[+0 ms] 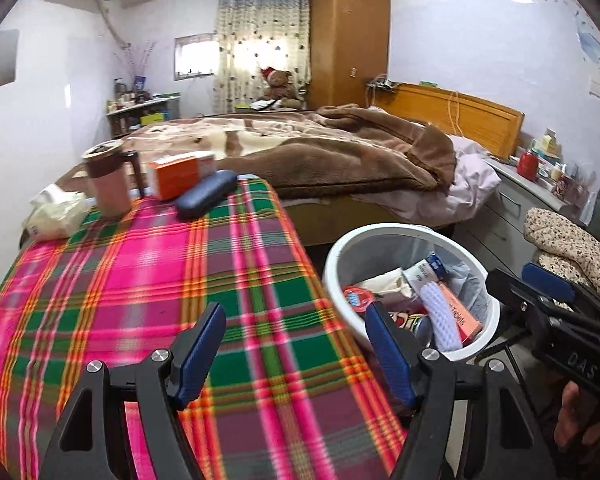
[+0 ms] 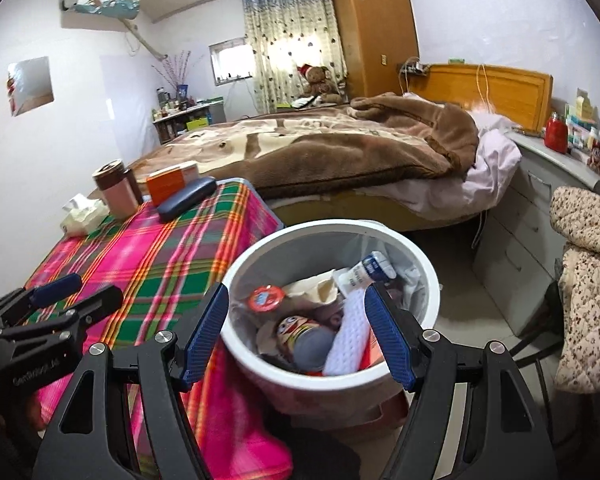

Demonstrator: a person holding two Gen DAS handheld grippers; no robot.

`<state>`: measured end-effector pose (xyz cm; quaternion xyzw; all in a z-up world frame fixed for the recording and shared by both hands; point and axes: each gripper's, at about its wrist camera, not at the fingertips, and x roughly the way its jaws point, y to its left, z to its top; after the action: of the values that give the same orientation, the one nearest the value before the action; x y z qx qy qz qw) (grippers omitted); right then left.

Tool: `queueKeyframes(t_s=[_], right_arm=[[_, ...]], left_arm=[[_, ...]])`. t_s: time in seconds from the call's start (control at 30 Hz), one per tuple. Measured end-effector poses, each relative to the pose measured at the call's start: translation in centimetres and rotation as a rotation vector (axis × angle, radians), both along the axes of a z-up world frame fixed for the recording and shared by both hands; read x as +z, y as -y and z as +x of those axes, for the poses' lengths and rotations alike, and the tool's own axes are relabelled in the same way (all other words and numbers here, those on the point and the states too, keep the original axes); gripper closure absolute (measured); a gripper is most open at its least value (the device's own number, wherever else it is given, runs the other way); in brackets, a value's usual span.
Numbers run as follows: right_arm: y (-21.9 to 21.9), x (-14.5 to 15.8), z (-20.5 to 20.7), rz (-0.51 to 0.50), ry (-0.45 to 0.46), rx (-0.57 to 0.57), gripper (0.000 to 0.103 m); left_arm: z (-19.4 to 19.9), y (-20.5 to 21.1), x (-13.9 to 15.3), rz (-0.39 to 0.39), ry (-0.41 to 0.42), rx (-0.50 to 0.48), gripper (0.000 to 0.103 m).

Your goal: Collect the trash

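A white trash bin stands on the floor right of the plaid-covered table; it also shows in the left wrist view. It holds a red lid, a printed can, a white tube, white foam and an orange box. My right gripper is open and empty above the bin. My left gripper is open and empty above the table's right edge. On the far table end lie a crumpled tissue pack, a brown mug, an orange box and a dark glasses case.
A bed with a brown blanket stands behind the table and bin. Grey drawers with bottles on top line the right wall. A floral quilted cloth hangs over a chair at the right.
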<state>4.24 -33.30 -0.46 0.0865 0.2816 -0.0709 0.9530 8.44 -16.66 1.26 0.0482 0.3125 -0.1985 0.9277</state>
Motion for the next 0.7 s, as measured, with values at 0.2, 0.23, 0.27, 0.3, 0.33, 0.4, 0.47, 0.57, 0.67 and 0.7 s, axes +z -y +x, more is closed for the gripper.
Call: queueKeyframes(t_s=[0.2,0.23,0.27,0.3,0.33,0.4,0.47,0.57,0.67,0.7], right_arm=[[-1.7,-0.3,-1.0,0.0,0.01,0.008,0.031],[-1.9,-0.3,-1.2,0.0,0.013,0.006,0.031],[-2.2,-0.4,-1.4,-0.006,0.015,-0.001,0.031],[-2.4,-0.3,-1.6,-0.018,0.022,-0.001,0.031],[-2.8,-0.2,-1.8,-0.025,0.03,0.001,0.031],[-3.3,-0.1,-2.3,-0.042,0.044,0.005,0.031],[-3.8,-0.1,-2.7,-0.043,0.052,0.001,0.031],[-4.2,0.0,-3.0,-0.039,0.06,0.007,0.031],[-4.8,-0.1,-3.1,-0.045,0.062,0.015,0.031],[-5.0,-0.2,-3.0,-0.044,0.06,0.021,0.031]], left_arm=[[-1.9,-2.4,0.1,0.004,0.036,0.047,0.031],[-2.1,-2.8,0.1,-0.004,0.034,0.052,0.031],[-2.4,-3.1,0.1,-0.004,0.035,0.054,0.031],[-2.7,-3.3,0.0,0.001,0.039,0.058,0.031],[-3.1,-3.5,0.0,0.007,0.047,0.062,0.031],[-3.8,-4.1,0.0,0.011,0.062,0.074,0.031],[-4.4,-4.5,0.0,0.015,0.08,0.087,0.031],[-5.4,-5.1,0.0,0.031,0.113,0.106,0.031],[-5.8,-5.6,0.1,0.03,0.117,0.124,0.031],[-5.9,-5.8,0.1,0.027,0.116,0.129,0.031]])
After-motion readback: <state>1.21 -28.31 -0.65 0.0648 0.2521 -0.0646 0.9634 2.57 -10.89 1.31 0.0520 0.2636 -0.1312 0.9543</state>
